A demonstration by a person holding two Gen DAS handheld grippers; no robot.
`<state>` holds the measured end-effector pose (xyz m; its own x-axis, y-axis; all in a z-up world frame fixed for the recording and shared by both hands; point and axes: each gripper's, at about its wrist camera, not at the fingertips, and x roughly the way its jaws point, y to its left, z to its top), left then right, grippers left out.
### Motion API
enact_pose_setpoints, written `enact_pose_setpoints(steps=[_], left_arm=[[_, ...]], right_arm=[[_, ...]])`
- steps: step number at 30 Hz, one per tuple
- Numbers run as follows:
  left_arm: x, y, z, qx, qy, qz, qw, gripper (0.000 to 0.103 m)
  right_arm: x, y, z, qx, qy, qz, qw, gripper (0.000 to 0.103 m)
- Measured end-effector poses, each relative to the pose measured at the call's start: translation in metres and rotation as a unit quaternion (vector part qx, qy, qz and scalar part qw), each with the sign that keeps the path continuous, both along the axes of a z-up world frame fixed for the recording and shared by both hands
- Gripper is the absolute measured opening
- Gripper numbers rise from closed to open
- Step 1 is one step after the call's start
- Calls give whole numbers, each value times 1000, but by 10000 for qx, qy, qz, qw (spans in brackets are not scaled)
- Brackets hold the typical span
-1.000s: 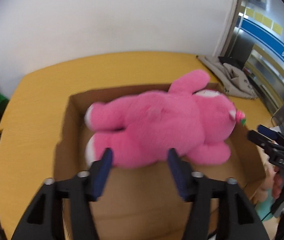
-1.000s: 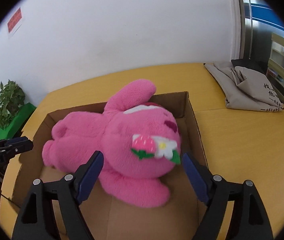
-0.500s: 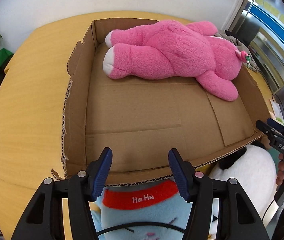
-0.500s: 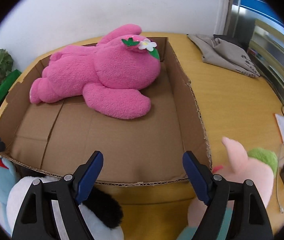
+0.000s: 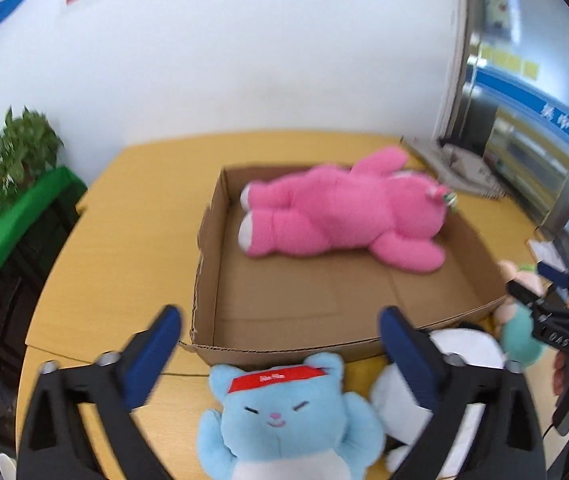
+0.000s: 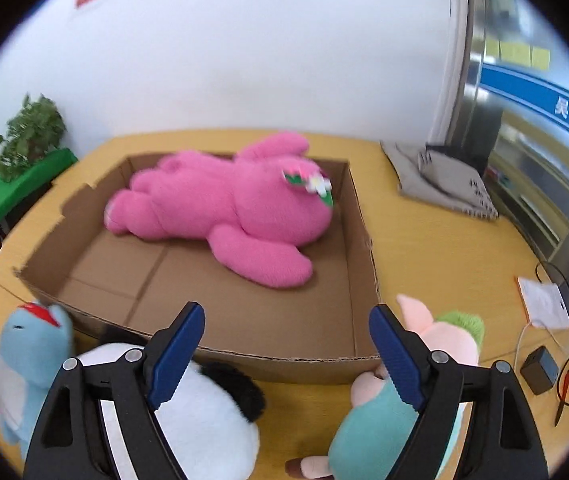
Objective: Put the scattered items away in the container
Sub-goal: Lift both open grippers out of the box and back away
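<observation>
My left tongs (image 5: 276, 344) are spreading wide with nothing between them. The blue cat plush (image 5: 284, 412) lies on the tabletop (image 5: 124, 240) just below, against the cardboard box (image 5: 204, 248)'s near wall, head toward it. My right tongs (image 6: 286, 344), empty and widening, hang further right.

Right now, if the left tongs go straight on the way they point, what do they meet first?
Probably the blue cat plush, lying between the opening left tongs in front of the cardboard box. Depth is unclear.
</observation>
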<state>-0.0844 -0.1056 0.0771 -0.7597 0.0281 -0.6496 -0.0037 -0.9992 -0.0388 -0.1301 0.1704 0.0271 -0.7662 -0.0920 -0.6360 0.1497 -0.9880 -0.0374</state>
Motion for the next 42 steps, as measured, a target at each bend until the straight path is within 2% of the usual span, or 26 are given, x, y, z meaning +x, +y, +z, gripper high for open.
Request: enact_pose_setpoints(steps=[1, 3, 9, 14, 19, 24, 42], left_arm=[[12, 3, 7, -14, 133, -23, 9999, 103], [27, 13, 12, -113, 226, -36, 9997, 103], [53, 45, 3, -349, 263, 128, 9990, 103], [55, 64, -7, -331, 245, 203, 9989, 103], [55, 72, -14, -148, 189, 240, 9994, 103], [56, 77, -17, -130, 156, 245, 9995, 103], [56, 82, -22, 18, 89, 32, 10000, 103]], right_arm=[[7, 0, 4, -119, 33, 82, 9999, 91], [16, 0, 6, -318, 37, 238, 9992, 103], [38, 2, -3, -237, 44, 120, 9996, 103], [50, 6, 1, -167, 123, 61, 9998, 103], [63, 9, 11, -41, 349, 103, 9993, 103], [67, 14, 17, -69, 420, 42, 9991, 103], [67, 14, 18, -120, 338, 62, 9993, 103]])
